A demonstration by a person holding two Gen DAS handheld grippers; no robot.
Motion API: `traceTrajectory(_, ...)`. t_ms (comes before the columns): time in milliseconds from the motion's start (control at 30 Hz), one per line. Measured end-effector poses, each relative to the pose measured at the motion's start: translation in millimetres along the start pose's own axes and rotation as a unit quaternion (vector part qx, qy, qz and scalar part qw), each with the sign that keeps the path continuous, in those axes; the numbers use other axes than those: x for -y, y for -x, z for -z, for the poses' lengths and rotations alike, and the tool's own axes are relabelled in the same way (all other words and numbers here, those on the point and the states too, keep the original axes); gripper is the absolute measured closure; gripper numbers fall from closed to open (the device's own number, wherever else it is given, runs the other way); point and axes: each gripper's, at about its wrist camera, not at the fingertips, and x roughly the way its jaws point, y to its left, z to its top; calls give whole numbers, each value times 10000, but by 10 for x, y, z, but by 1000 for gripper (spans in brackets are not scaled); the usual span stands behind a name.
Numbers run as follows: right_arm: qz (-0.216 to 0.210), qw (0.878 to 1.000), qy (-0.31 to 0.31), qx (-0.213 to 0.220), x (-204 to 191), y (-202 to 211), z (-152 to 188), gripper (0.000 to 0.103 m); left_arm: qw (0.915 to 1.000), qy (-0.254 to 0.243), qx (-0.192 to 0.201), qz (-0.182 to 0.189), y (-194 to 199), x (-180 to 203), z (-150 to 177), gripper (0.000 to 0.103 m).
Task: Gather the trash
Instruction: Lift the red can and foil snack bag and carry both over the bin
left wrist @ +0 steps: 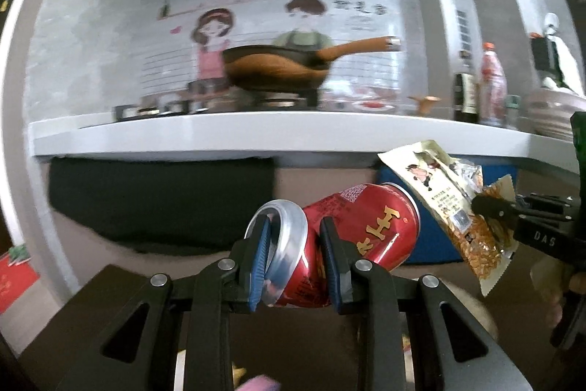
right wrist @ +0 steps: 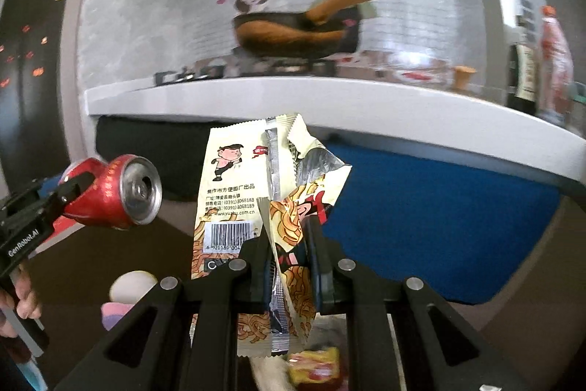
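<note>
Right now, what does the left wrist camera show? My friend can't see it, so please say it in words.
The left gripper is shut on a dented red can, held up in the air. At the right, the right gripper pinches a torn noodle wrapper. Behind them is a white counter with a brown pan on the stove.

The right gripper (right wrist: pixel 289 244) pinches a torn cream noodle-snack wrapper (right wrist: pixel 238 185); left of it, the left gripper (right wrist: pixel 73 187) clamps a dented red drink can (right wrist: pixel 121 193).
</note>
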Motion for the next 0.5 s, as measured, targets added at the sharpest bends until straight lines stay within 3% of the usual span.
traceTrajectory(300, 620, 9977, -257, 73, 628, 344, 146, 89, 9976, -110, -88, 684, -278, 762, 3, 75)
traceTrajectory(500, 794, 9958, -450, -46, 887, 348, 347, 89, 9956, -132, -371, 854, -475, 989, 209, 75)
